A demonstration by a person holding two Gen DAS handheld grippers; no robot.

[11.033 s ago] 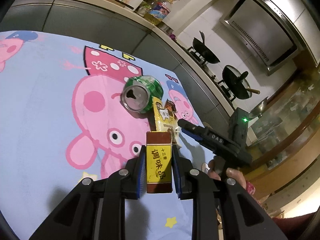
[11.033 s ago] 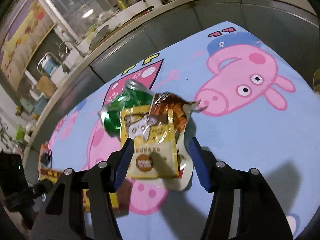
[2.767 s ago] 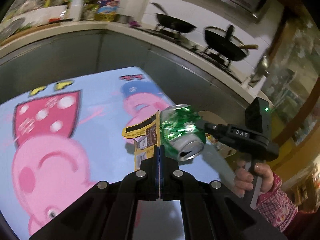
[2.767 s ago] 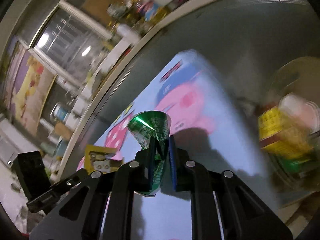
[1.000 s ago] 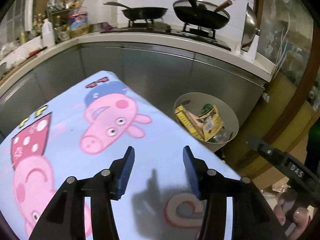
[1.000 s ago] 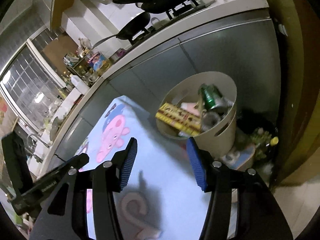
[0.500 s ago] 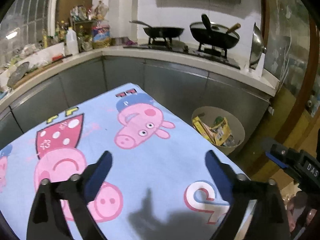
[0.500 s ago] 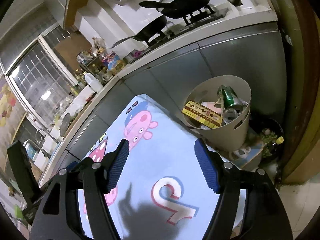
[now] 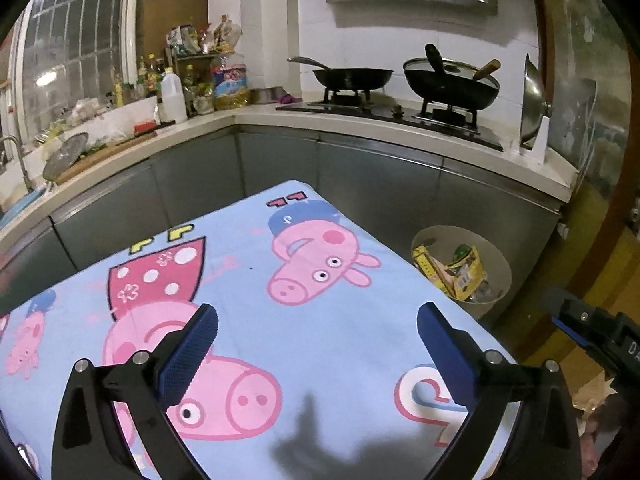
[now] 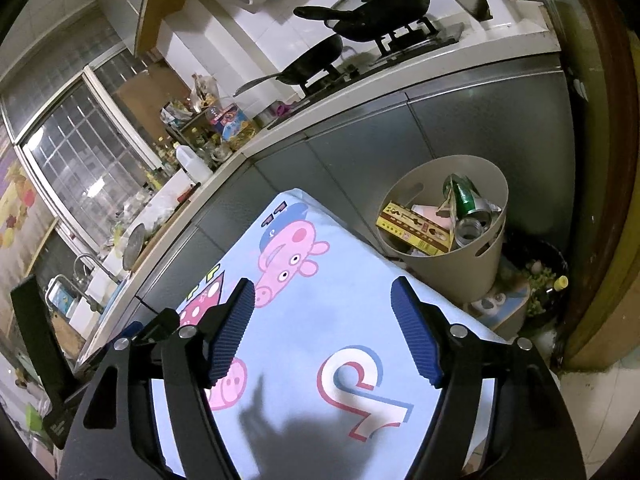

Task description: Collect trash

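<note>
Right wrist view: the trash, a box, wrapper and cans, lies in the bin up-right of the right gripper, the nearer one, jaws opening, empty. Left gripper gapes wide, empty.

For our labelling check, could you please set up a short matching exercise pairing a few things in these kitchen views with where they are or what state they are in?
Things:
1. green can
2. left gripper
3. black wok
4. yellow seasoning box

Places or states:
A. on the stove
B. open, nothing between its pads
C. lying across the inside of the beige bin
D. crushed, upright against the bin's far side

Pairs: 1-D, 2-B, 3-A, 4-C
</note>
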